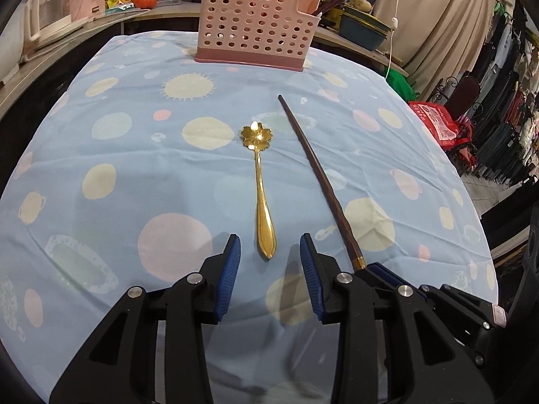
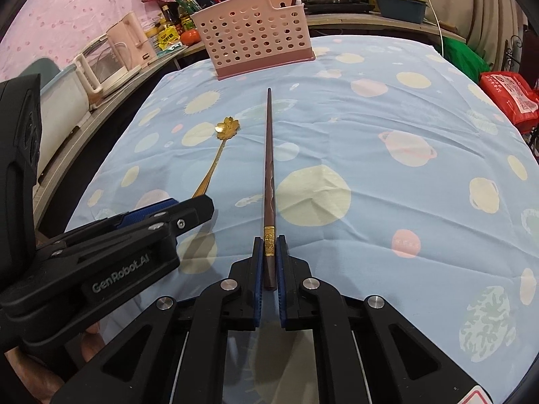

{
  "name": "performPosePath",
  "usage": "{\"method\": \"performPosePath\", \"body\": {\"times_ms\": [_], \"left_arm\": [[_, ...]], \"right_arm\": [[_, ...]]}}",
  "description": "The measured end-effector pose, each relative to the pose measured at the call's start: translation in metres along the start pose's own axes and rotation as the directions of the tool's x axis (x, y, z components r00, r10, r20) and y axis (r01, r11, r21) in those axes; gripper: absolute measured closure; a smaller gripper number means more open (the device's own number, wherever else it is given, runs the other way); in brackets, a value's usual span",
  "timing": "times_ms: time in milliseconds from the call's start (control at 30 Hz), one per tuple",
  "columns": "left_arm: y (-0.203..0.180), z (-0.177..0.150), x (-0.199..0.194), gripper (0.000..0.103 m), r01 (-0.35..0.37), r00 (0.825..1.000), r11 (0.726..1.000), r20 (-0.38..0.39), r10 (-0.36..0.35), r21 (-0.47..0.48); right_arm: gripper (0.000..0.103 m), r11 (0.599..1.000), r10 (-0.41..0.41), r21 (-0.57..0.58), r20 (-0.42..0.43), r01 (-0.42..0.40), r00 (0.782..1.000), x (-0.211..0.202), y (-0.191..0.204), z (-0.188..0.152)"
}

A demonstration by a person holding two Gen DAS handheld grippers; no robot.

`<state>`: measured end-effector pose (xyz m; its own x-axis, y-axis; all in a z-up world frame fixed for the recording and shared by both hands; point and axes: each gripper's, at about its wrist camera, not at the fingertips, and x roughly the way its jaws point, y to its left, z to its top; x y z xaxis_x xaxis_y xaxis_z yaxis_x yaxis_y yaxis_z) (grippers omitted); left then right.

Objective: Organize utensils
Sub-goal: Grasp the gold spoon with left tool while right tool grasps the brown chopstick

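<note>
Gold-banded at its thick end, the dark wooden chopstick (image 2: 269,181) lay on the cloth-covered bench (image 2: 404,128), and my right hand-held gripper (image 2: 269,245) was clenched around that band. My left hand-held gripper (image 1: 269,249) sat released, its pads flanking the handle tip of the gold flower spoon (image 1: 261,181) without touching. Both utensils pointed toward the pink perforated holder (image 1: 252,23), well apart. I judged a level lift best, keeping the long tip from dragging on the cloth.
</note>
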<state>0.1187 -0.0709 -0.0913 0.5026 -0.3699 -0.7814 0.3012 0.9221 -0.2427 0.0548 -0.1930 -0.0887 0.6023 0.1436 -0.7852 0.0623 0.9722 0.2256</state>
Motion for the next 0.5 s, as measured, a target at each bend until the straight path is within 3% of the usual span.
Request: {"method": "performPosePath", "body": {"times_ms": [233, 500], "left_arm": [[0.0008, -0.0009, 0.0029, 0.092, 0.005, 1.000, 1.000, -0.002, -0.005, 0.011], [0.0025, -0.0022, -0.0017, 0.092, 0.023, 1.000, 1.000, -0.004, -0.023, 0.008]], "right_arm": [[0.096, 1.000, 0.003, 0.003, -0.001, -0.003, 1.000, 0.0013, -0.0010, 0.0016], [0.096, 1.000, 0.002, 0.004, -0.001, -0.002, 1.000, 0.0007, -0.0014, 0.0014]]}}
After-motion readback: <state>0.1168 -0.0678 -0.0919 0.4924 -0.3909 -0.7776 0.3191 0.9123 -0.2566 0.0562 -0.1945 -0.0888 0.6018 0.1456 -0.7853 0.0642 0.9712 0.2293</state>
